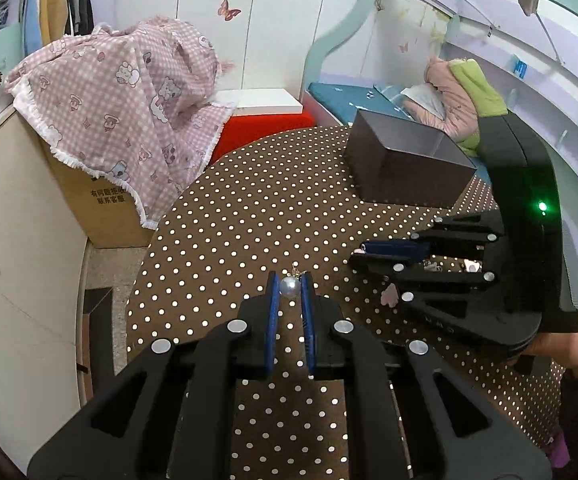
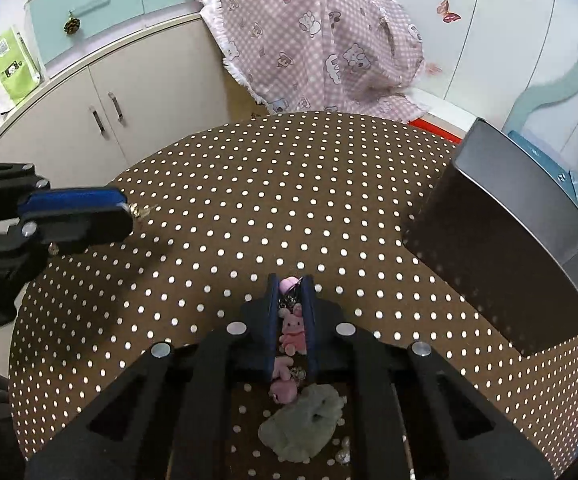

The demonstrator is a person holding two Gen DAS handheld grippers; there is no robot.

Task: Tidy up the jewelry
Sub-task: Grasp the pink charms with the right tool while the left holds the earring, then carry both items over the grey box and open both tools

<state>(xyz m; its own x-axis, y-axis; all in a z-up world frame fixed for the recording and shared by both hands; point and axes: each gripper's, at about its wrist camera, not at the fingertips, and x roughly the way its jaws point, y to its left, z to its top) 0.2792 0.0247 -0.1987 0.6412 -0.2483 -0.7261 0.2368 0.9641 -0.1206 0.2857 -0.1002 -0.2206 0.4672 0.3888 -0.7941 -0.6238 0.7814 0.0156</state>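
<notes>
- The left gripper [image 1: 290, 288] is clamped on a pearl earring [image 1: 289, 287], held just above the polka-dot table [image 1: 249, 208]; its gold hook pokes out past the pads.
- The right gripper [image 2: 292, 292] has pinched shut on a pink bunny charm [image 2: 292, 330] with a bit of chain.
- Both look feather-light (the pearl smooth and apt to squirt out); I'd grip across the bead, not the thin wire.
- The grey box [image 1: 405, 160] sits open, near the table's far edge.
</notes>
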